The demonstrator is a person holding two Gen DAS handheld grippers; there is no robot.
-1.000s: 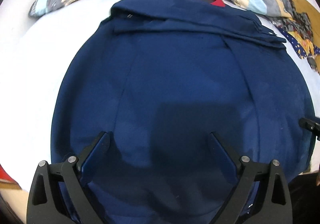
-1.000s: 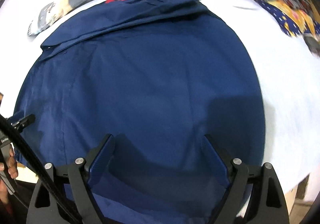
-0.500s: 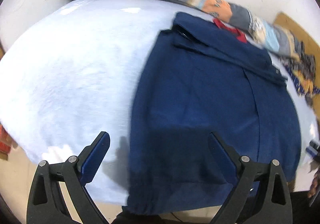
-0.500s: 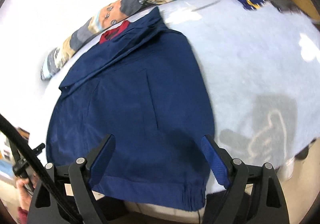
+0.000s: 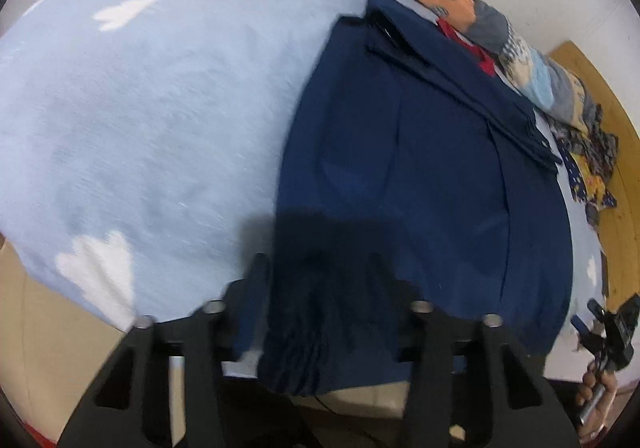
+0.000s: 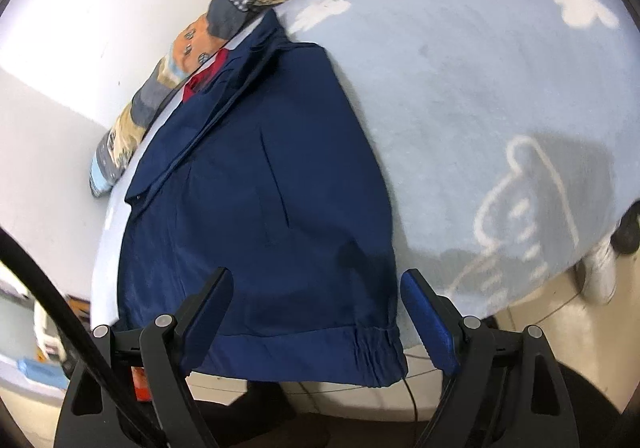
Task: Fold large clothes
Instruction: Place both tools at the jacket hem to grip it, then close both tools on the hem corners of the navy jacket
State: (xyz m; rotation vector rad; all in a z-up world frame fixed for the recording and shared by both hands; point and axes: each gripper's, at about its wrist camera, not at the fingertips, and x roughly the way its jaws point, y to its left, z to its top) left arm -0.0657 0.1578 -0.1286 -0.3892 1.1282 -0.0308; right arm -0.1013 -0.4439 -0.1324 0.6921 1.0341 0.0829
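A navy blue garment (image 5: 420, 175) lies flat on a light blue bed, with a red piece (image 5: 464, 43) at its far collar end. Its near hem hangs over the bed's front edge. It also shows in the right wrist view (image 6: 260, 199), hem band (image 6: 304, 352) nearest. My left gripper (image 5: 320, 300) is open above the garment's near left corner. My right gripper (image 6: 316, 308) is open above the near right part of the hem. Neither holds cloth. My right gripper (image 5: 608, 328) shows small in the left wrist view, in a hand.
A patchwork bolster (image 5: 500, 31) lies along the wall behind the garment, also in the right wrist view (image 6: 192, 47). The bed sheet (image 5: 140, 107) has white cloud prints. Patterned fabrics (image 5: 588, 167) lie at far right by a wooden board (image 5: 628, 183). Floor lies below the bed edge.
Both grippers have pulled back and apart from the garment's middle toward its near corners, left one leftward and right one rightward. The garment has stayed flat on the bed.
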